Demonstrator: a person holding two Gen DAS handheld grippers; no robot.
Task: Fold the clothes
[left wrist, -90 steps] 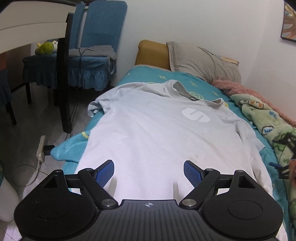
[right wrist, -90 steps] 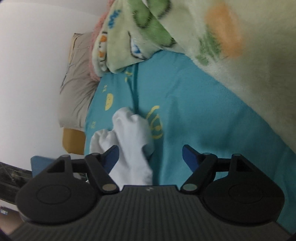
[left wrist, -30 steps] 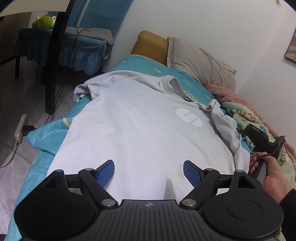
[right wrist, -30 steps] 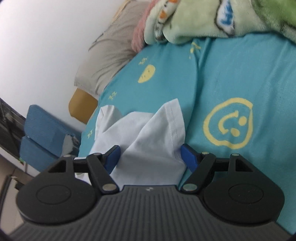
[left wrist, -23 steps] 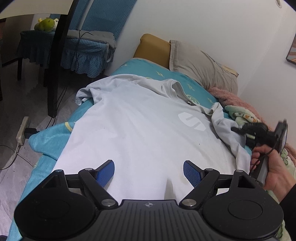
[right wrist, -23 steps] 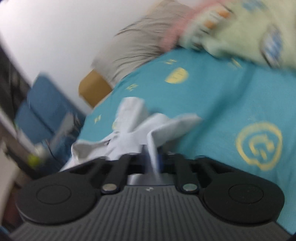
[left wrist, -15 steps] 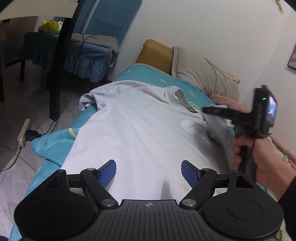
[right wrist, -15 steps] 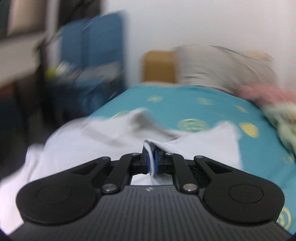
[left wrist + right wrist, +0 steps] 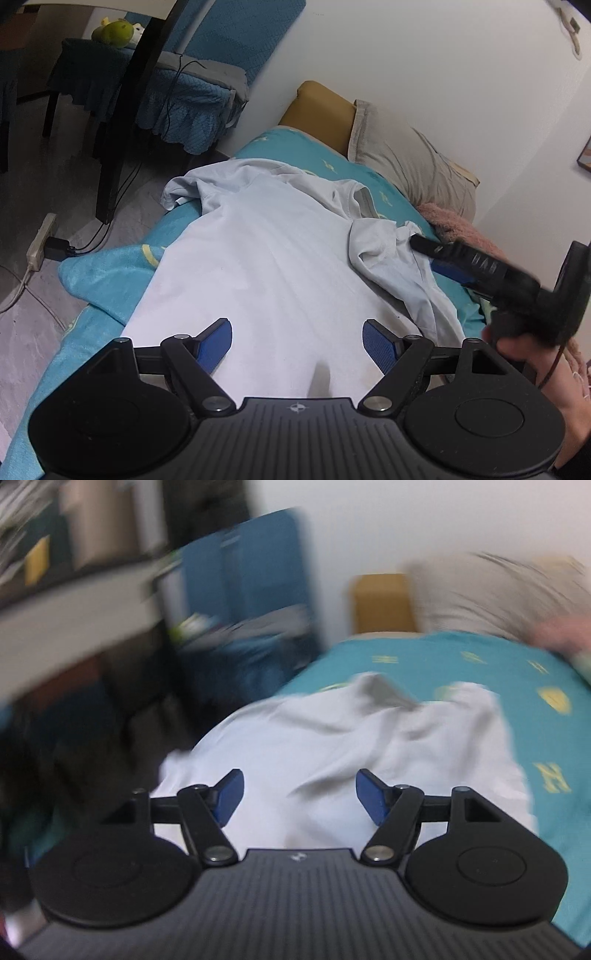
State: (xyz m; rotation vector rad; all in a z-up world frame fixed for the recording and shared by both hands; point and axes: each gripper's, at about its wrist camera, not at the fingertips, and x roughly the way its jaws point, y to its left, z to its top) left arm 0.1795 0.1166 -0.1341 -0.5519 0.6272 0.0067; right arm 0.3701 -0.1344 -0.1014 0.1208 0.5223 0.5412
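Note:
A white T-shirt [image 9: 266,266] lies spread flat on the bed's teal sheet [image 9: 107,273], collar toward the pillows. Its right sleeve [image 9: 380,240] is folded inward and rests crumpled on the chest. My left gripper [image 9: 297,332] hovers open over the shirt's lower hem with nothing between its blue pads. My right gripper [image 9: 424,253], held in a hand [image 9: 517,350], reaches in from the right just beside that sleeve. In the blurred right wrist view the right gripper [image 9: 300,788] stands open above the shirt [image 9: 332,746], holding nothing.
A tan cushion [image 9: 321,110] and a grey pillow [image 9: 410,166] lie at the head of the bed, a pink blanket [image 9: 454,225] on its right side. To the left are a blue-covered chair [image 9: 192,92], a dark table leg [image 9: 125,122] and a power strip [image 9: 40,240] on the floor.
The right gripper carried the sleeve leftward over the shirt while shut on it, then opened; the sleeve now lies folded on the chest. The left gripper stayed open over the hem.

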